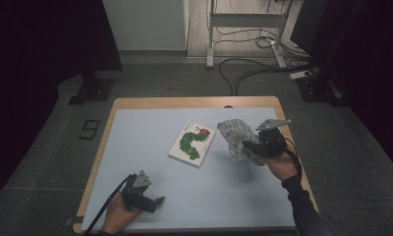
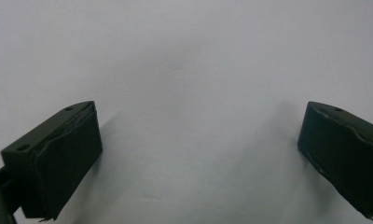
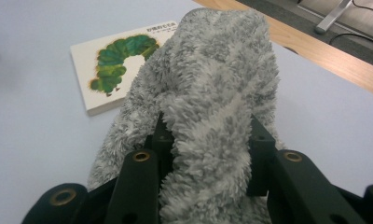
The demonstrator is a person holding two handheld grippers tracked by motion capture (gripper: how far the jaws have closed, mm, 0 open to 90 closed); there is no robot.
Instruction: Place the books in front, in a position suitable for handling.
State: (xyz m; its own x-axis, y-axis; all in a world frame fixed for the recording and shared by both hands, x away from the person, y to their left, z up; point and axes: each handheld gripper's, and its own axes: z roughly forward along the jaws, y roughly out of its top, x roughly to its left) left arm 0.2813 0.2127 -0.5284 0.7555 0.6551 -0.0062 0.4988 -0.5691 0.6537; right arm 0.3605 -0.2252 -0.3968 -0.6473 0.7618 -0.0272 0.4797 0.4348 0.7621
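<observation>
**Fluffy cloth held up at the right of the bench, book just to its left**

Fluffy cloth (image 1: 237,139), grey and white, sits right of centre in the high view, bunched and lifted off the bench (image 1: 150,147) by the right gripper (image 1: 248,146), whose jaws point toward the left of the frame. The cloth stands up from the jaws toward the upper left, its long axis roughly upright. The picture book (image 1: 192,143) with the green caterpillar lies flat at the frame's middle, just left of the cloth and apart from it. The left gripper (image 1: 157,201) rests low at the lower left, well apart from both, so the right hand (image 1: 283,164) is the nearer one.

In the left gripper view, the jaws stand wide at the lower left and lower right, with bare pale bench surface between them.

In the right gripper view, the jaws are clamped on a thick fold of the fluffy cloth (image 3: 212,102), which rises up the centre of the frame. The picture book (image 3: 114,65) lies beyond it at the upper left, partly hidden behind the cloth; the bench's wooden edge (image 3: 315,46) crosses the upper right.
</observation>
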